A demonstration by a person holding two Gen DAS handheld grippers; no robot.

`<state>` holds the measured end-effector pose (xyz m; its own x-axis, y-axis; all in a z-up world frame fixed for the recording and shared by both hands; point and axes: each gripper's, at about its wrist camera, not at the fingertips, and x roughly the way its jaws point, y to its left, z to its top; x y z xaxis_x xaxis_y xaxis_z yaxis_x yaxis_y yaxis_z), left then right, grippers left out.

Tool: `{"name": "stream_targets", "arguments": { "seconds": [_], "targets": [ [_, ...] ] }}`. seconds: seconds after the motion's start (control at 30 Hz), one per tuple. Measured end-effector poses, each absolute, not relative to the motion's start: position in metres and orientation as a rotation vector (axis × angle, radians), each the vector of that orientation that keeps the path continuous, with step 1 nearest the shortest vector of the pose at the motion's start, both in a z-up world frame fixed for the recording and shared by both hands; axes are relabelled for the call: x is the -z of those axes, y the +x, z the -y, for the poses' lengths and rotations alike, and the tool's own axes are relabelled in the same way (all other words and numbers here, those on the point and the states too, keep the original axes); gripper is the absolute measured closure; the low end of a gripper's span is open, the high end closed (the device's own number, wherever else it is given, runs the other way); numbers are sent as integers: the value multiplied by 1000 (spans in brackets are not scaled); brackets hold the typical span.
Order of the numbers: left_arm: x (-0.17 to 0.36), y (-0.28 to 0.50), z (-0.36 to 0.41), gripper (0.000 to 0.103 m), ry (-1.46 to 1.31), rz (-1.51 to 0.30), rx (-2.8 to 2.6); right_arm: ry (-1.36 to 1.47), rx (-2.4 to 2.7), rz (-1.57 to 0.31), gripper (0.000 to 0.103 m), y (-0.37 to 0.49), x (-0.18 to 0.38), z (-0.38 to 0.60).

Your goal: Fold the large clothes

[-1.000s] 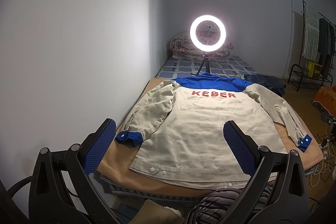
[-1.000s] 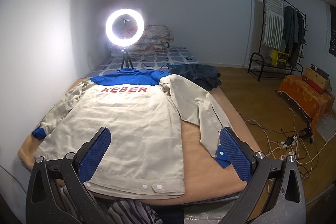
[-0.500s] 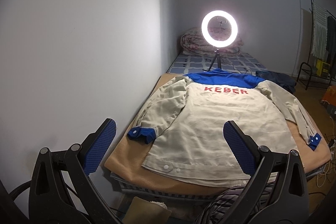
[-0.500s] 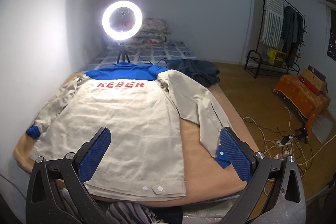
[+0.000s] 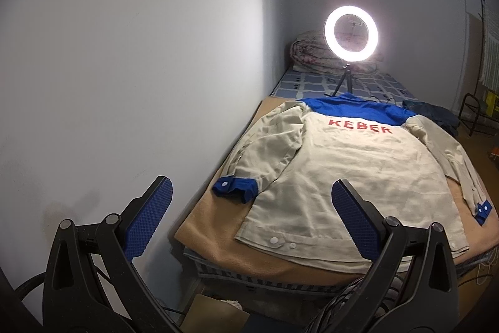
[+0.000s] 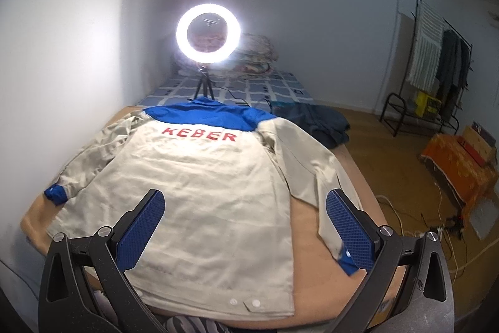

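Jacket of cream cloth with blue yoke and red "KEBER" lettering (image 5: 349,173) lies back-up and flat on the tan blanket (image 5: 205,220) covering the bed, both sleeves laid out.

Left tongs (image 5: 249,217) and right tongs (image 6: 244,227) hang spread wide above the near hem, holding nothing and clear of the cloth. In the right view the blue cuff (image 6: 347,262) of one sleeve is partly hidden behind a tong finger; the other blue cuff (image 5: 235,188) lies by the wall-side blanket edge. The glaring white ring light on a small tripod (image 6: 208,33) washes out the rolled bedding behind it. Dark folded garment (image 6: 321,122) beyond the shoulder is hard to make out.
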<state>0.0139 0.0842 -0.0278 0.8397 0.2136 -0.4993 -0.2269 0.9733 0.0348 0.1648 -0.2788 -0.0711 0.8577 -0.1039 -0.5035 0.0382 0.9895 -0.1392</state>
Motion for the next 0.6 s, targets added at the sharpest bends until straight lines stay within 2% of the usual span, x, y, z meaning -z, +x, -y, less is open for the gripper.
{"name": "stream_targets", "arguments": {
  "seconds": [0.6],
  "targets": [
    [56, 9, -118, 0, -62, -564, -280, -280, -203, -450, 0, 221, 87, 188]
  ]
}}
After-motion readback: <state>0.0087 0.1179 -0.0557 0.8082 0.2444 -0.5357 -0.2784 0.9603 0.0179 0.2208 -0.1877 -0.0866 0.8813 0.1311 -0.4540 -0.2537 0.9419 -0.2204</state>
